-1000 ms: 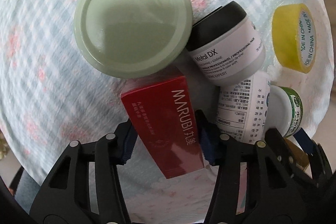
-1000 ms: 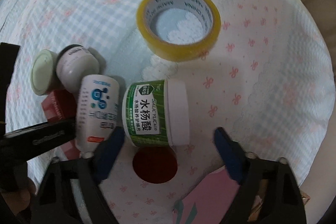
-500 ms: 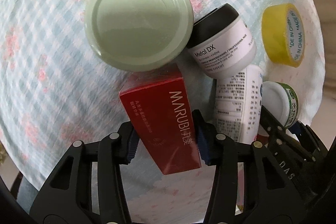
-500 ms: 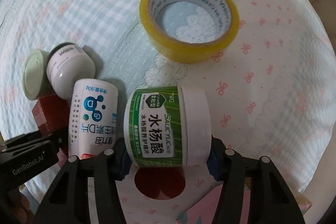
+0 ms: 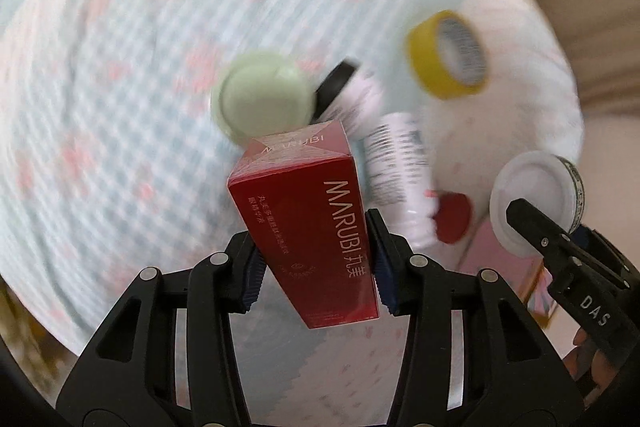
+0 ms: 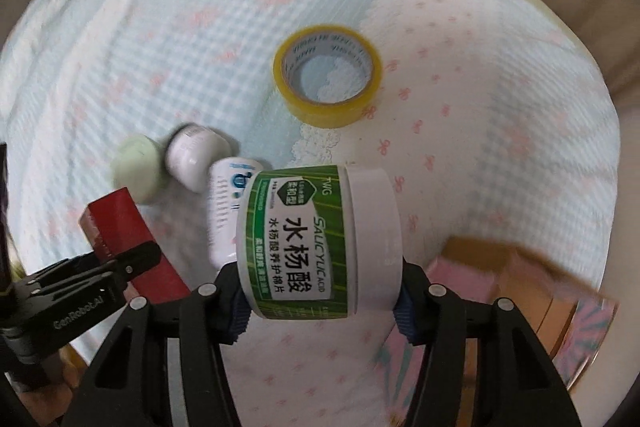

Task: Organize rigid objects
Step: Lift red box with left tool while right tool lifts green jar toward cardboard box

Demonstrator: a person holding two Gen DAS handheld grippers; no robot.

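The left gripper (image 5: 314, 259) clamps a red carton (image 5: 308, 223) marked MARUBI, its blue pads pressed against the carton's two long sides, the carton tilted and held clear of the checked bedspread (image 5: 120, 67). The right gripper (image 6: 320, 297) is closed around a green-labelled jar (image 6: 316, 243) with a white lid, gripped on its side, one pad at its base and the other at the lid, also lifted off the cloth.

In the left wrist view, a pale green lid (image 5: 264, 99) lies at 12 o'clock from the carton, touching a black-capped white jar (image 5: 348, 95) at about 1 o'clock. A white bottle (image 5: 400, 163) lies at 2 o'clock beside the carton, and a yellow tape roll (image 5: 448, 55) sits farther out at 1 o'clock, apart from the rest. The background is motion-blurred.

In the right wrist view, the tape roll lies flat at 12 o'clock from the held jar, where the blue check meets a white cloth with pink bows (image 6: 500, 107). The white bottle lies just behind the jar at 10 o'clock. A pink box (image 6: 520, 291) sits at 4 o'clock.
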